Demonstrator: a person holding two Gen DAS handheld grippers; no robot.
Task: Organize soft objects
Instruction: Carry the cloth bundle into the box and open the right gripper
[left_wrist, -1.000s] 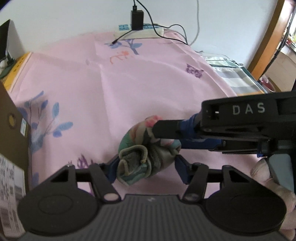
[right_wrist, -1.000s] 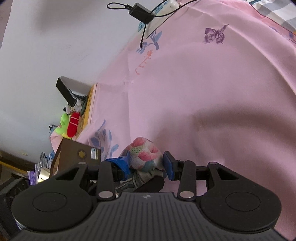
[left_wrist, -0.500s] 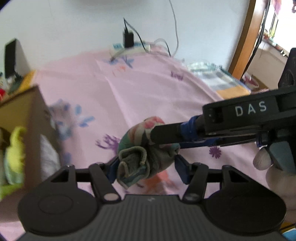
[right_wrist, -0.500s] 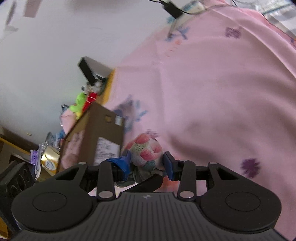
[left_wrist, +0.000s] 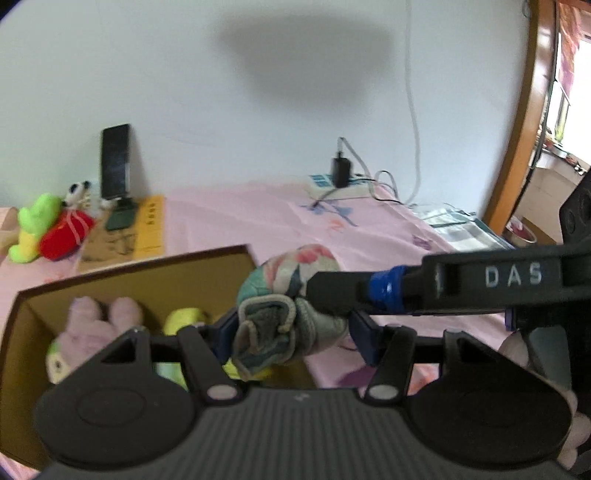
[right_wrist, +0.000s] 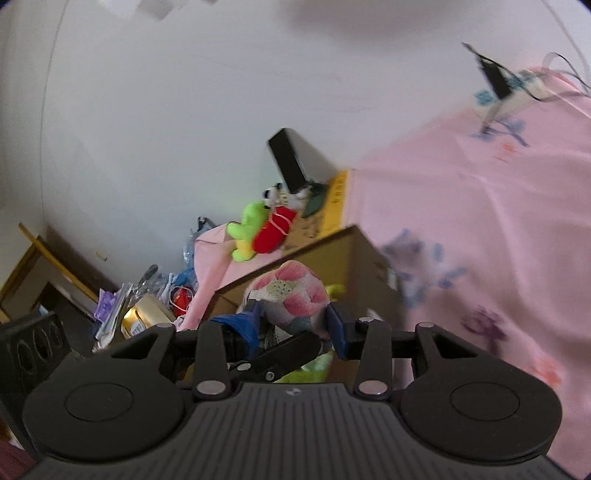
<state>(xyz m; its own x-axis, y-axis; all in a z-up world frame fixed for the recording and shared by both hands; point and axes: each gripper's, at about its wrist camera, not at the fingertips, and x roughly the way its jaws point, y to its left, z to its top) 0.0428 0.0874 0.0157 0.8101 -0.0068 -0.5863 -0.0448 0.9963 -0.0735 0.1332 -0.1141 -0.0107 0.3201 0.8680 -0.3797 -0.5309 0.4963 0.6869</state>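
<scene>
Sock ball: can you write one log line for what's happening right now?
held: sock ball | by: left gripper, right gripper | jaws: both closed on it | place: above cardboard box | inside: plush toys

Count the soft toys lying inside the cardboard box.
2 clearly show: a pale purple plush at the left of the cardboard box, and a yellow-green plush beside it. The grippers cover the box's near part, so more may be hidden.

We see the sock bundle (left_wrist: 284, 295) above the box (left_wrist: 147, 273) rim; plush toys (left_wrist: 94, 325) lie inside the box.
</scene>
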